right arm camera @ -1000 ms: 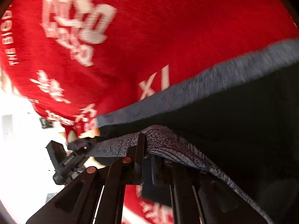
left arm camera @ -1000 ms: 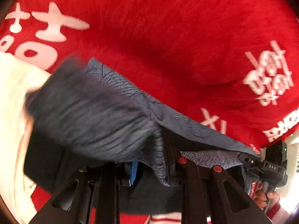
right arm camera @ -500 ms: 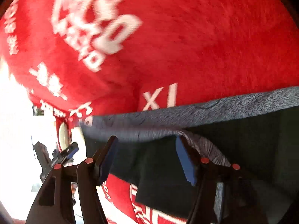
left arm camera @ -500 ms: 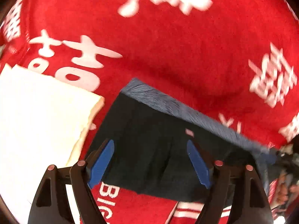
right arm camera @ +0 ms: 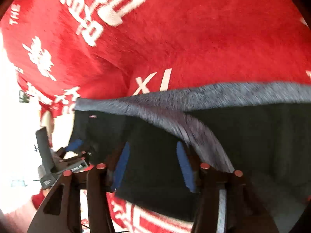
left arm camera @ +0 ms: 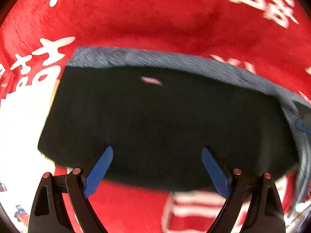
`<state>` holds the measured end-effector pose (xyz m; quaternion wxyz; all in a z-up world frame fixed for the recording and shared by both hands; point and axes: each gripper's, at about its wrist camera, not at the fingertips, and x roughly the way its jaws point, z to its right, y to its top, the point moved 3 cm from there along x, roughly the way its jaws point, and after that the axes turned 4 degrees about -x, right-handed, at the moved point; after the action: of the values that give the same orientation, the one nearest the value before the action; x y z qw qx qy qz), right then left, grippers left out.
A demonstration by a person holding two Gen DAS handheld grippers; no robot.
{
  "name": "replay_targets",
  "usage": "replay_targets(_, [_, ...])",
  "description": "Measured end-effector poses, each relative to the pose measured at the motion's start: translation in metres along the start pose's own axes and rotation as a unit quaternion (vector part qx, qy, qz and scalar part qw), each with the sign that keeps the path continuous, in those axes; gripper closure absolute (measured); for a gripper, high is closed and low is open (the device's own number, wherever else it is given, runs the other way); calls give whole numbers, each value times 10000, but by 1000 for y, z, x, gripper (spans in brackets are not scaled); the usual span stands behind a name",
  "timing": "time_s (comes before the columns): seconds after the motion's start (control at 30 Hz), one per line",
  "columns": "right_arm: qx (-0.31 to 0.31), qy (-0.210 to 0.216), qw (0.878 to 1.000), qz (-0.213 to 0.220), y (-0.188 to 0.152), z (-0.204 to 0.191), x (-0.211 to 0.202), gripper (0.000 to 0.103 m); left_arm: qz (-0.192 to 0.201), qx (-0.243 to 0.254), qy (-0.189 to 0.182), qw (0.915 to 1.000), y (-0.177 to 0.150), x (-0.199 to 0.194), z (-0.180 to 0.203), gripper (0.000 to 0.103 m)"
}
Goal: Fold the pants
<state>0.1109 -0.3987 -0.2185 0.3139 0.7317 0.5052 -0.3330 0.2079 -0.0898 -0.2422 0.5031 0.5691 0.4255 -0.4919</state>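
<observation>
The dark pants point(left arm camera: 155, 116) lie folded on the red blanket point(left arm camera: 155, 19), with a grey speckled edge point(left arm camera: 175, 62) along their far side. My left gripper point(left arm camera: 156, 163) hangs straight above their near edge, its jaws opening wide, and its blue pads point(left arm camera: 99, 170) touch nothing. In the right wrist view my right gripper point(right arm camera: 152, 165) hovers over the pants point(right arm camera: 252, 136). Its jaws are closing a little and its pads point(right arm camera: 184, 167) stand apart from the cloth. A raised grey fold point(right arm camera: 194, 132) runs past its right finger. The left gripper point(right arm camera: 73, 145) shows at the left.
A white folded cloth point(left arm camera: 23, 116) lies to the left of the pants, partly under them. The red blanket point(right arm camera: 175, 38) with white lettering spreads beyond the pants on all sides. The right gripper's tip point(left arm camera: 303, 124) shows at the pants' right end.
Both grippers have let go of the grey edge and opened. The pants have dropped flat onto the blanket. The left gripper has moved over them and the right has lifted.
</observation>
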Motion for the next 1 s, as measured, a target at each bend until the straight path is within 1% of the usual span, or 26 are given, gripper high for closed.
replay_targets(0.07, [152,103,9998,67,-21,12,-19,44,-17,100,-137,9999,-17,-15,18,9])
replay_targets(0.17, [365,-7,9991,195,-58,29,-47,44,-129,262,-555,9980,-41,-30,58,9])
replay_targets(0.2, [447,-96,9986,253,-74,38,-60,44,-175,332,-677,9970,-48,-33,71,9])
replay_targets(0.23, [532,-198,9979,298,-87,44,-68,44,-270,456,-867,9948,-57,-34,91,9])
replay_targets(0.3, [828,-409,9950,386,-121,62,-87,44,-367,628,-1117,9911,-67,-36,117,9])
replay_targets(0.33, [986,-487,9931,416,-136,69,-92,44,-396,763,-1306,9877,-75,-37,138,9])
replay_targets(0.37, [1174,-578,9903,459,-153,76,-99,44,-398,863,-1446,9849,-84,-36,152,9])
replay_targets(0.4, [1363,-685,9870,510,-172,83,-108,44,-397,927,-1540,9829,-85,-39,169,9])
replay_targets(0.5, [1814,-947,9759,757,-222,103,-133,44,-443,1155,-1956,9728,-95,-41,210,9])
replay_targets(0.6, [2163,-1366,9631,839,-265,129,-148,43,-476,1351,-2178,9654,-102,-42,241,9])
replay_targets(0.63, [2242,-1478,9594,862,-275,137,-151,43,-497,1431,-2218,9633,-103,-40,252,9])
replay_targets(0.67, [2326,-1542,9561,891,-282,143,-152,43,-501,1493,-2188,9630,-103,-39,260,9])
replay_targets(0.73, [2473,-1592,9506,990,-294,156,-156,44,-526,1540,-2207,9617,-97,-35,260,9])
replay_targets(0.83, [2545,-1667,9474,997,-300,173,-156,44,-587,1495,-2313,9595,-96,-31,266,9])
replay_targets(0.93, [2625,-1522,9487,890,-312,188,-154,44,-725,1441,-2218,9617,-98,-19,277,9])
replay_targets(1.0, [2662,-1198,9527,849,-321,194,-153,44,-753,1401,-2155,9635,-100,-16,280,9])
